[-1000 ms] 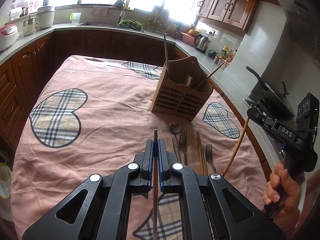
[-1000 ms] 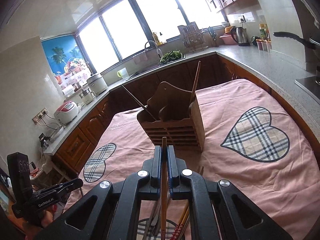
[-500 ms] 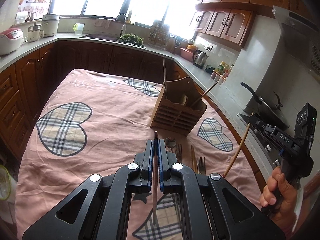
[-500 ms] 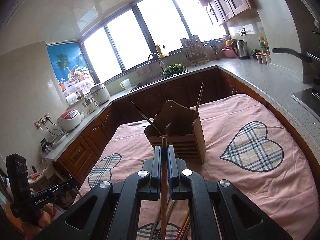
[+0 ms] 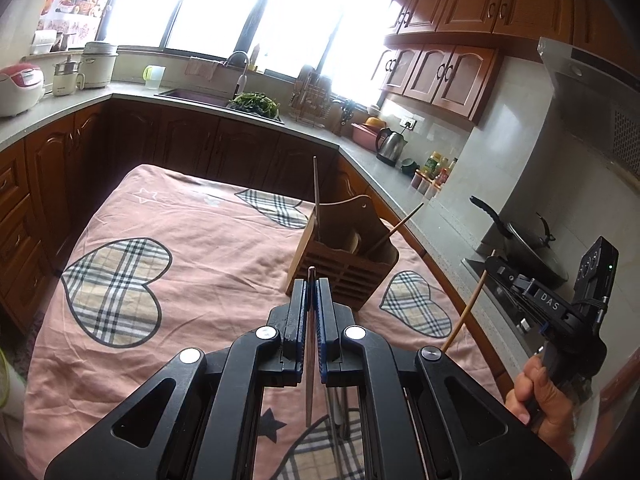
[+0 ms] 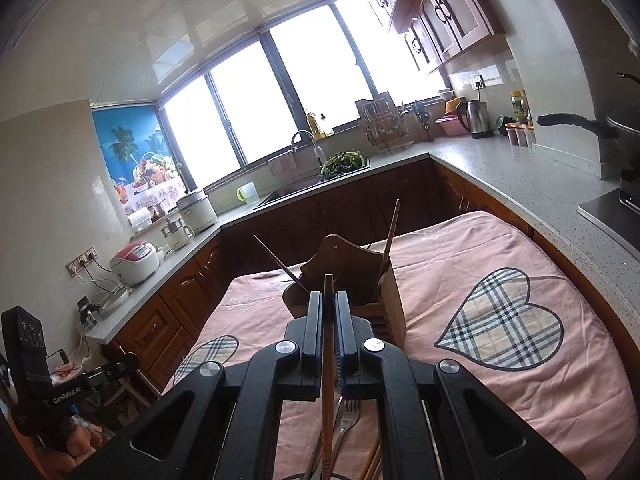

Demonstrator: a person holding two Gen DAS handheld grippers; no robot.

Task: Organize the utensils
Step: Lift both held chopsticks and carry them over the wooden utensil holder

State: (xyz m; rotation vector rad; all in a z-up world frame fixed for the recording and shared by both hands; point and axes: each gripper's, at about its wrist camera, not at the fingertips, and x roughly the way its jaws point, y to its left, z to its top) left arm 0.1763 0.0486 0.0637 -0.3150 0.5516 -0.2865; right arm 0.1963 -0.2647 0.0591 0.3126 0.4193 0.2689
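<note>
Wooden slatted holder (image 5: pixel 344 264) stands on pink cloth (image 5: pixel 192 288); each gripper's fingers pinch one slim chopstick (image 5: pixel 310 344).

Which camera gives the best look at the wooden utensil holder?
The left wrist view: the wooden utensil holder shows its slatted front and both chopsticks standing inside. In the right wrist view the right gripper hides its front.

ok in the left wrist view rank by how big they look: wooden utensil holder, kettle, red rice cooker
1. wooden utensil holder
2. red rice cooker
3. kettle

The holder is nearer the camera, and fisheye edges distort, so true sizes stay unsure.
</note>
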